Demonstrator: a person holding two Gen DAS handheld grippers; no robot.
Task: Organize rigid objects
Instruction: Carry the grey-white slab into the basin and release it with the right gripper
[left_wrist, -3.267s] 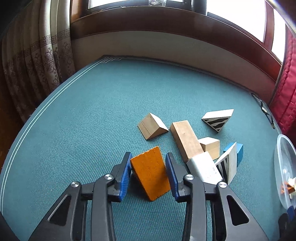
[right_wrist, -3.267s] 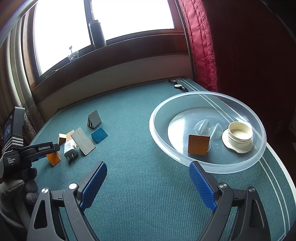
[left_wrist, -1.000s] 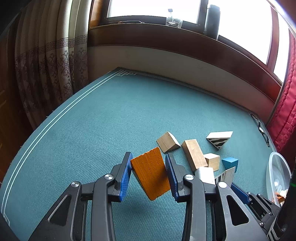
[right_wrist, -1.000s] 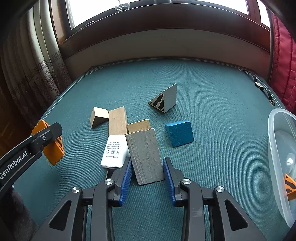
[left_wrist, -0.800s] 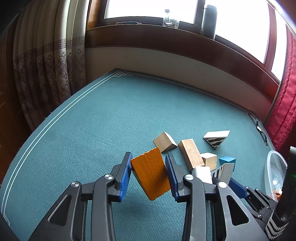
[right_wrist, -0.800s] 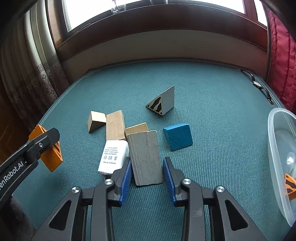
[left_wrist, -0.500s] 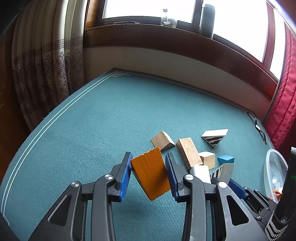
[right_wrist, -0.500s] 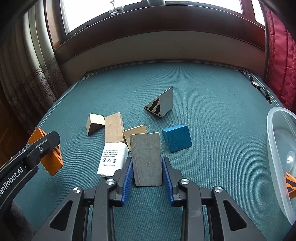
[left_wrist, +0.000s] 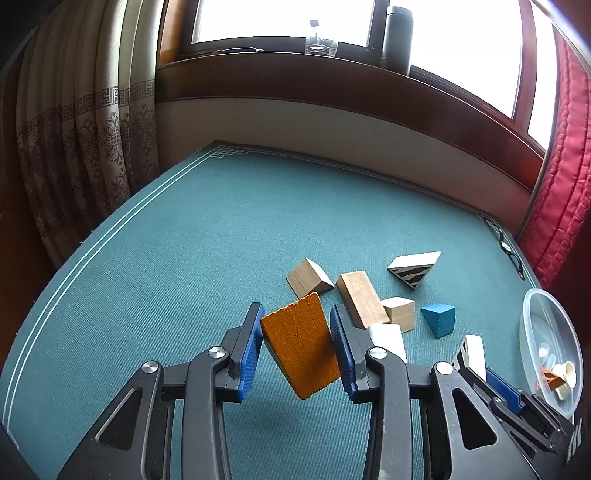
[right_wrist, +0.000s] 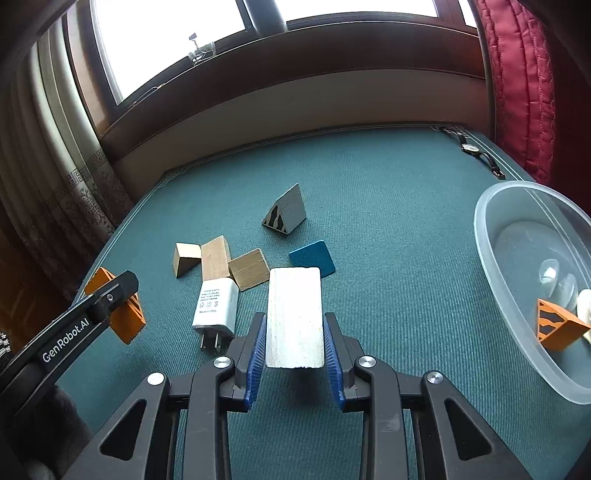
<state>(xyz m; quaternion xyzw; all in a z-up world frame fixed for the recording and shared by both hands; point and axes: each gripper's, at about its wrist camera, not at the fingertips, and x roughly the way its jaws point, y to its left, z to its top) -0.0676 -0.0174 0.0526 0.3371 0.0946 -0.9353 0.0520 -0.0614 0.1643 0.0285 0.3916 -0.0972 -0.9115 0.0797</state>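
Left gripper (left_wrist: 297, 345), lower centre of the left wrist view, clamps an orange block (left_wrist: 300, 345) clear of the green cloth (left_wrist: 184, 240); loose blocks (left_wrist: 360, 299) lie at right centre, a clear bowl (left_wrist: 532, 306) at the right edge.

Right wrist view: right gripper (right_wrist: 294, 343), lower centre, pinches a whitish block (right_wrist: 294, 317). Bowl (right_wrist: 491, 236) sits at right.
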